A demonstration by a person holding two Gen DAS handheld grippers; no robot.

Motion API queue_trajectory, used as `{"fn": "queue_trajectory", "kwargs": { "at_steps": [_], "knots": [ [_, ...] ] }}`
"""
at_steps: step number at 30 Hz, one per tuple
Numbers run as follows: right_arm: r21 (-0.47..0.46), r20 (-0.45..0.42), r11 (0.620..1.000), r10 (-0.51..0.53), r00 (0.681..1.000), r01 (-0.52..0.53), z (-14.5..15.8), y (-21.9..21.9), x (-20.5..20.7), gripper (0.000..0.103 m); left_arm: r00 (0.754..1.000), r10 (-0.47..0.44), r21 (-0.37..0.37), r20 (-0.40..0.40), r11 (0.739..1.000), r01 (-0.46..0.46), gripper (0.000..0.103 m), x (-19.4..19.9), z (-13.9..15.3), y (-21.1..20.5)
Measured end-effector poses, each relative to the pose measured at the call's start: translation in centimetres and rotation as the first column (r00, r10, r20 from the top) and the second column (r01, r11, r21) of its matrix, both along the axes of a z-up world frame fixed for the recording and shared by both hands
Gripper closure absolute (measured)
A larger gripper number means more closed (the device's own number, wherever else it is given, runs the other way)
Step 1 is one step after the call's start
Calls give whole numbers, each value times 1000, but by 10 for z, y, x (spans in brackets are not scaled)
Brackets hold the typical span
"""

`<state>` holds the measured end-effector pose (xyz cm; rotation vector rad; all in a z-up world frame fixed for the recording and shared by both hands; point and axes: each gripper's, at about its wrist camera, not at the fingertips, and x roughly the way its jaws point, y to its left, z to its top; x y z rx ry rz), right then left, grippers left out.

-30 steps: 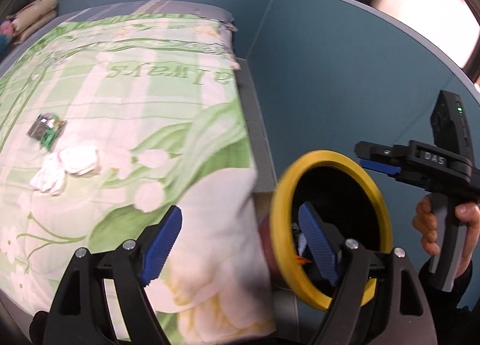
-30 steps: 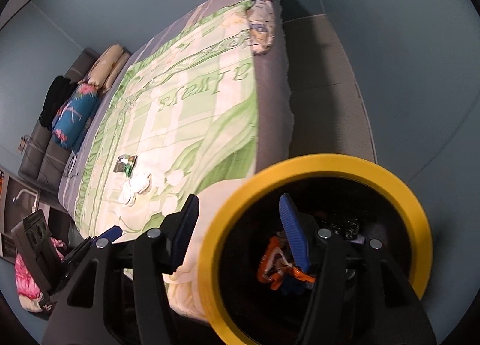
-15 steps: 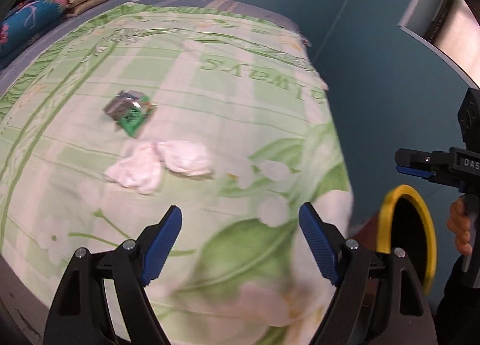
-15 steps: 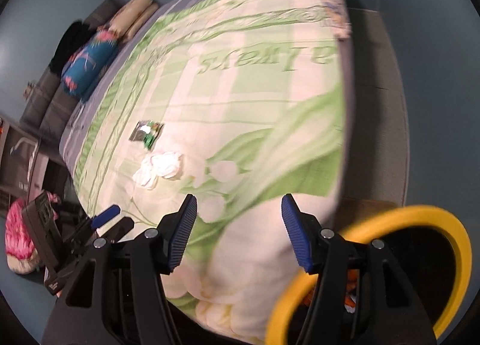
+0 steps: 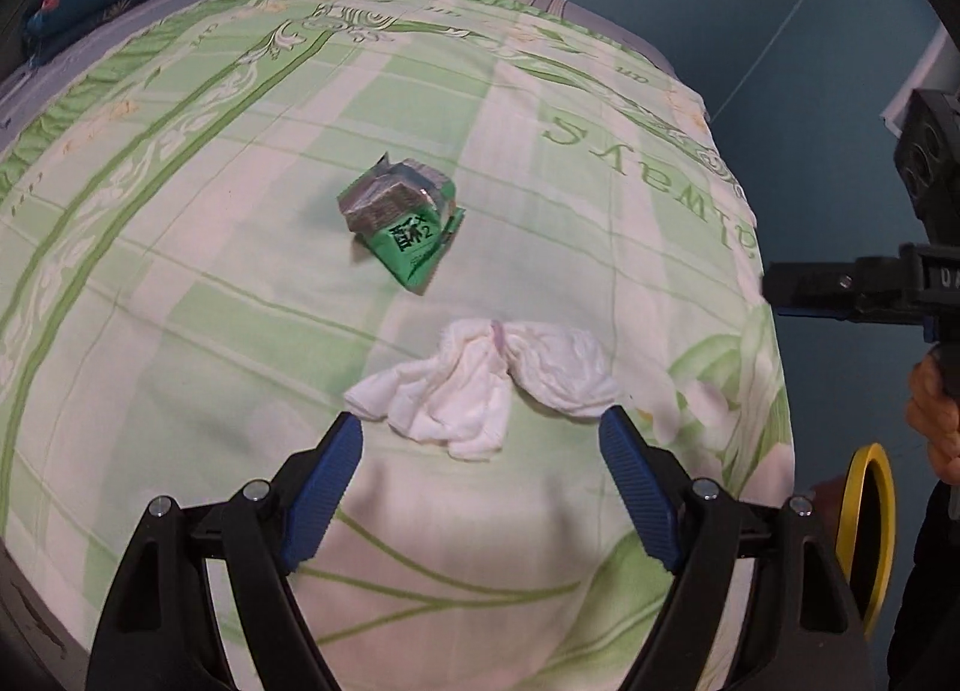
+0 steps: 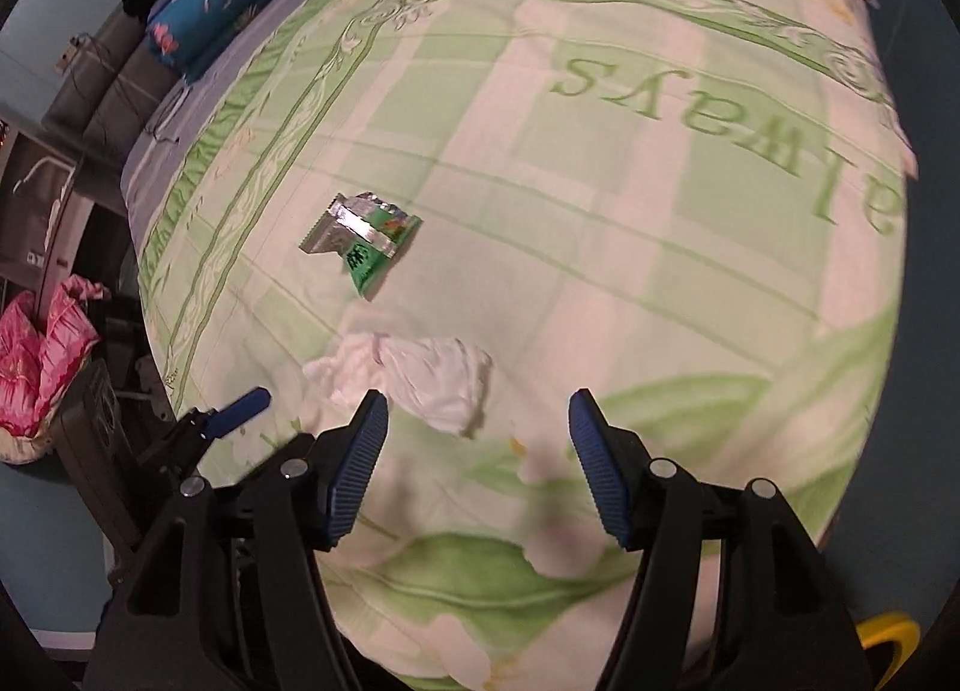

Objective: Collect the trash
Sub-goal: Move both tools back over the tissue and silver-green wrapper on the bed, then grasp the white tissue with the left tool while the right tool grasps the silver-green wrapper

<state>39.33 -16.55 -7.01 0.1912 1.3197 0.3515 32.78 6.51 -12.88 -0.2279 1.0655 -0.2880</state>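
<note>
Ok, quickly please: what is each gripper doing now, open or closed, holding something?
Left gripper: open, holding nothing, above the white tissue.
Right gripper: jaws opening, nothing between them.

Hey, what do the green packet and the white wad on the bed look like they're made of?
Green packet: likely foil-lined plastic film, glossy; its torn-open end shows a crinkled, silvery inside. White wad: looks like tissue or paper towel, matte, softly crumpled with a fine embossed texture; thin cloth can't be ruled out.
</note>
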Motion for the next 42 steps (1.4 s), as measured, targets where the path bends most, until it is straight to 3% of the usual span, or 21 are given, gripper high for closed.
{"fn": "queue_trajectory", "kwargs": {
  "at_steps": [13, 24, 27, 32, 34, 38, 42],
  "knots": [
    [44, -203, 996, 91, 975, -84, -53, 99, 108, 43, 989, 107, -169, -105, 978, -124, 25, 32, -44, 17],
    [-52, -259, 995, 70, 963, -86, -87, 130, 133, 43, 992, 76, -131, -99, 987, -88, 28, 41, -52, -5],
    [-61, -266, 995, 57, 962, -76, -93, 133, 138, 44, 993, 71, -118, -92, 990, -82, 40, 43, -54, -11],
    [-72, -280, 993, 70, 957, -93, -102, 142, 141, 64, 995, 60, -87, -81, 994, -67, 69, 44, -60, -23],
    [-72, -283, 992, 77, 956, -101, -105, 147, 142, 66, 996, 41, -78, -77, 996, -47, 81, 43, -62, -29],
    [-56, -290, 995, 68, 955, -88, -110, 145, 144, 75, 999, 12, -34, -49, 999, -14, 88, 40, -63, -42],
    [-43, -268, 995, 71, 961, -85, -103, 143, 145, 83, 999, 1, -38, -36, 999, -2, 91, 37, -63, -43]
  ]
}}
